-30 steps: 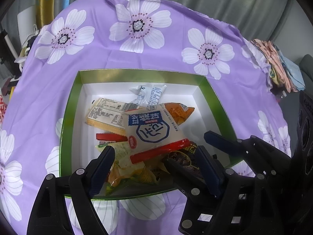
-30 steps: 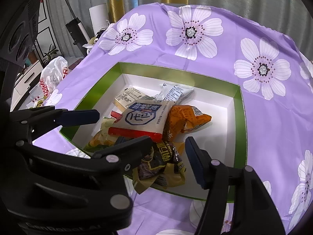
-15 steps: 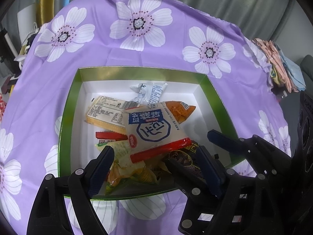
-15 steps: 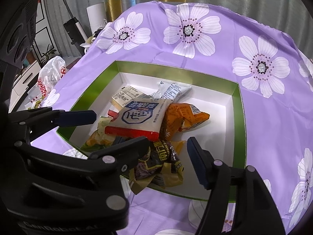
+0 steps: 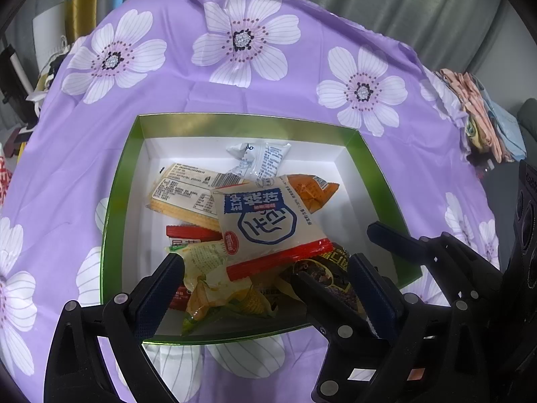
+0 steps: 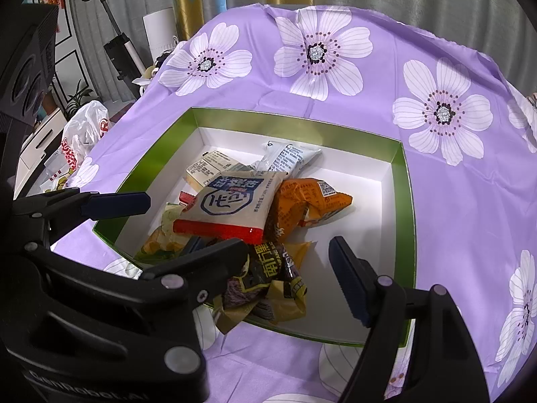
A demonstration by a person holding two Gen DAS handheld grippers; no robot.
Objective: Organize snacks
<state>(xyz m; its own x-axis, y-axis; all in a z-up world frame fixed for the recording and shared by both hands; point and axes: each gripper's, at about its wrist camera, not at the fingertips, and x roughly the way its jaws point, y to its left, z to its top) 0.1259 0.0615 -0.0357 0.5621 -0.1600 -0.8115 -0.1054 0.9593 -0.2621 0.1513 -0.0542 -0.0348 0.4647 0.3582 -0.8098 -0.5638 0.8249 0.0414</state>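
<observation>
- Left wrist view: green box (image 5: 115, 201) with white floor on a purple flowered cloth (image 5: 100, 134); snacks heaped toward its near left part.
- White pack (image 5: 268, 225), blue badge, red sealed edge: top of the heap, lying flat, long axis running from the far left to the near right, red edge nearest the camera. Print is upside down from here.
- Cracker pack (image 5: 184, 194): partly under the white pack, long axis across the box, near right end hidden.
- Orange pack (image 5: 312, 191): only its far right end shows in this view; the rest is under the white pack.
- Clear sachet (image 5: 265, 161): by the far wall, crumpled, print too small to read.
- Red pack (image 5: 191, 233): only a strip shows; shape not clear.
- Yellow-green pack (image 5: 214, 282): crumpled at the near wall, lower edge cut by the box rim.
- Dark pack (image 6: 268, 275): hangs over the near rim; partly hidden by a finger in both views.
- Left gripper (image 5: 265, 288): jaws wide and opening, above the yellow-green pack, pads pressing nothing.
- Right gripper (image 6: 288, 262): jaws wide and opening, dark pack between them, pads clear of it.
- Right edge, left wrist view: folded cloths (image 5: 476, 114), cut off and blurred.
</observation>
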